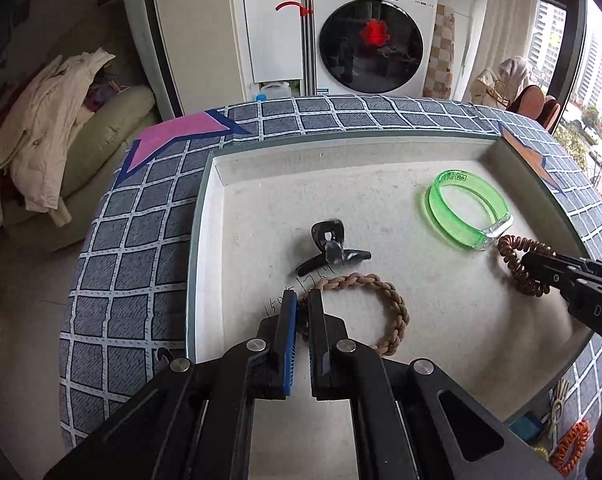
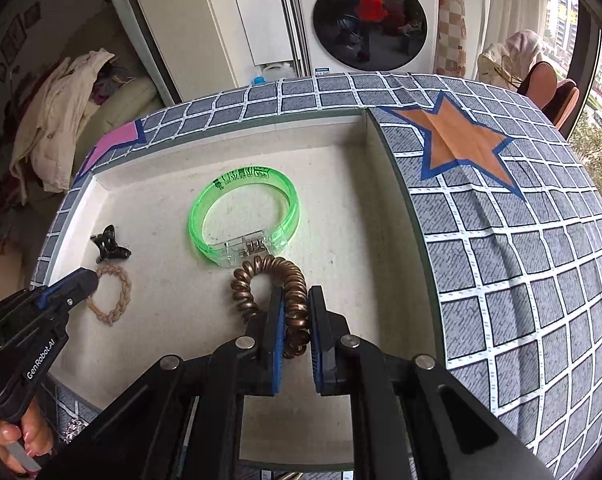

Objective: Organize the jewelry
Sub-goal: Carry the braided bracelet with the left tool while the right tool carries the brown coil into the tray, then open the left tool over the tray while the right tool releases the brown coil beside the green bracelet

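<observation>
A shallow white tray [image 1: 261, 172] lies on a checked cloth. In it are a green clear bangle [image 1: 467, 210], a black hair claw clip [image 1: 331, 248], a tan braided band [image 1: 375, 312] and a copper spiral hair tie [image 1: 513, 262]. My left gripper [image 1: 303, 300] is shut on the braided band's left side; in the right wrist view it [image 2: 95, 278] sits at the band [image 2: 115, 296]. My right gripper [image 2: 295, 300] is shut on the spiral tie [image 2: 289, 280], just below the bangle [image 2: 243, 212]. The clip [image 2: 109, 246] lies at the tray's left.
The checked cloth [image 2: 521, 280] has an orange star [image 2: 461, 140] to the tray's right and a pink star [image 1: 173, 136] at its back left. A washing machine [image 1: 369, 28] stands behind the table. A sofa with clothes [image 1: 49, 132] is on the left.
</observation>
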